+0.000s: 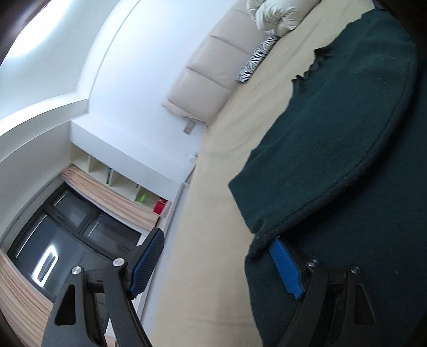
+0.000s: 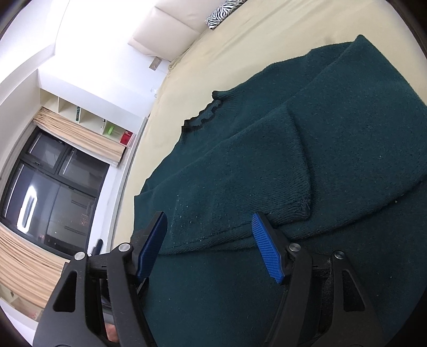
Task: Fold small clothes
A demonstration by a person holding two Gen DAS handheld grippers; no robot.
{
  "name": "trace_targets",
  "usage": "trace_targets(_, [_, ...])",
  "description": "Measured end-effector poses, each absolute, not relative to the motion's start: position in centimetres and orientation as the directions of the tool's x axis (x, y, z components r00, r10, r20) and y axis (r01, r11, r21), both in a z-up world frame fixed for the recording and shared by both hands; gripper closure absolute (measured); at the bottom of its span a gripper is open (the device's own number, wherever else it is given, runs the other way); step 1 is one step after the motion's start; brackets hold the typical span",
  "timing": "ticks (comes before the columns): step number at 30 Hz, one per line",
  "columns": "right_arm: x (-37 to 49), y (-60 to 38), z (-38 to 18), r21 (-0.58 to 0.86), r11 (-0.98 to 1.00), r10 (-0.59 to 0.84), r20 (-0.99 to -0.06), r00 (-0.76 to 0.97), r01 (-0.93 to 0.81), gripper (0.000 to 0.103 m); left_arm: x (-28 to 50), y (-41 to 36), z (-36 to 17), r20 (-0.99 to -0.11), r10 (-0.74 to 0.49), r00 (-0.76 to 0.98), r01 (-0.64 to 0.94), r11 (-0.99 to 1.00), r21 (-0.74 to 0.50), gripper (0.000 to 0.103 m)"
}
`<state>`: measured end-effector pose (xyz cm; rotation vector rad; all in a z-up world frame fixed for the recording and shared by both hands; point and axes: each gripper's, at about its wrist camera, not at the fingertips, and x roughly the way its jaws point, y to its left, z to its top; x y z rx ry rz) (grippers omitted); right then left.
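Observation:
A dark green knit sweater [image 2: 307,165] lies on a beige bed sheet [image 2: 240,53], its ruffled collar [image 2: 205,114] toward the headboard and a sleeve folded across its body. It also shows in the left wrist view [image 1: 333,146]. My left gripper [image 1: 216,253] is open at the sweater's edge; its right blue pad [image 1: 285,269] lies against the knit under a folded layer, its left pad [image 1: 146,264] is free. My right gripper [image 2: 208,240] is open low over the sweater, its pads on either side of the folded sleeve's cuff end.
A cream padded headboard [image 1: 208,69], a zebra-print cushion [image 1: 256,58] and a white duvet [image 1: 277,13] are at the bed's far end. A dark window [image 2: 53,192], beige curtains and wall shelves [image 2: 88,114] lie beyond the bed's side.

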<state>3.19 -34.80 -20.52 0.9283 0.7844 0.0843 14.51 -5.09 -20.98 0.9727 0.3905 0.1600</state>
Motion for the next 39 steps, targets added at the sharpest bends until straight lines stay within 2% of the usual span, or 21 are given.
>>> trace_targets(4, [2.7, -35.0, -20.4, 0.747, 0.614, 0.392, -0.569, 0.723, 0.254, 0.038, 15.8, -2.6, -20.1, -0.375, 0.359, 0.855, 0.028, 0.689, 0.724, 0.021])
trace_targets(10, [2.8, -34.6, -20.3, 0.729, 0.632, 0.377, -0.587, 0.717, 0.264, 0.038, 16.9, -0.3, -19.5, -0.476, 0.406, 0.781, -0.045, 0.795, 0.605, 0.02])
trace_targets(18, [3.0, -34.4, -19.8, 0.709, 0.65, 0.37, -0.609, 0.702, 0.273, 0.038, 16.4, 1.0, -19.0, -0.509, 0.404, 0.76, -0.08, 0.836, 0.543, 0.021])
trace_targets(23, [3.2, -34.5, -18.5, 0.721, 0.647, 0.372, -0.583, 0.722, 0.248, 0.038, 15.8, 1.3, -18.4, -0.536, 0.372, 0.758, -0.046, 0.85, 0.525, 0.022])
trace_targets(26, [4.0, -34.5, -19.4, 0.692, 0.669, 0.372, -0.628, 0.683, 0.273, 0.038, 15.2, 2.1, -17.6, -0.551, 0.395, 0.735, -0.051, 0.843, 0.536, 0.022])
trace_targets(30, [3.6, -35.0, -19.3, 0.7, 0.66, 0.39, -0.63, 0.672, 0.273, 0.037, 14.3, 3.3, -14.6, -0.502, 0.435, 0.747, -0.106, 0.824, 0.556, 0.022])
trace_targets(32, [3.1, -35.7, -18.0, 0.721, 0.649, 0.381, -0.585, 0.716, 0.243, 0.037, 14.8, 3.4, -12.5, -0.491, 0.405, 0.771, -0.114, 0.847, 0.519, 0.022])
trace_targets(35, [4.0, -36.8, -17.1, 0.756, 0.617, 0.395, -0.537, 0.745, 0.218, 0.037, 16.2, 1.7, -9.9, -0.515, 0.261, 0.817, -0.047, 0.919, 0.392, 0.022])
trace_targets(37, [5.1, -37.2, -17.0, 0.764, 0.608, 0.395, -0.529, 0.751, 0.218, 0.037, 18.3, -0.2, -9.8, -0.556, 0.15, 0.817, 0.039, 0.949, 0.314, 0.022])
trace_targets(39, [6.9, -37.6, -18.0, 0.779, 0.588, 0.423, -0.525, 0.738, 0.218, 0.037, 20.8, -2.1, -11.6, -0.58, 0.124, 0.805, 0.086, 0.943, 0.321, 0.021])
